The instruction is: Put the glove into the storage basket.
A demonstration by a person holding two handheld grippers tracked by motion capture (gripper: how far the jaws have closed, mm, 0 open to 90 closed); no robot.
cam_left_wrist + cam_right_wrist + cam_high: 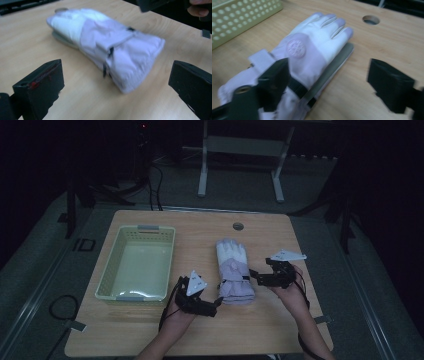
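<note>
While dim from above, both grippers [216,304] [254,275] apart beside glove [234,270], seemingly untouched.

A dim lab: wooden table [150,330] with cable hole [238,226], floor cables [60,307]

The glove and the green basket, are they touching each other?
Apart. In the high view, a strip of bare table shows between the glove and the green basket.

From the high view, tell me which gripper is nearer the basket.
The left gripper: it sits between basket and glove; the right gripper is beyond the glove.
</note>
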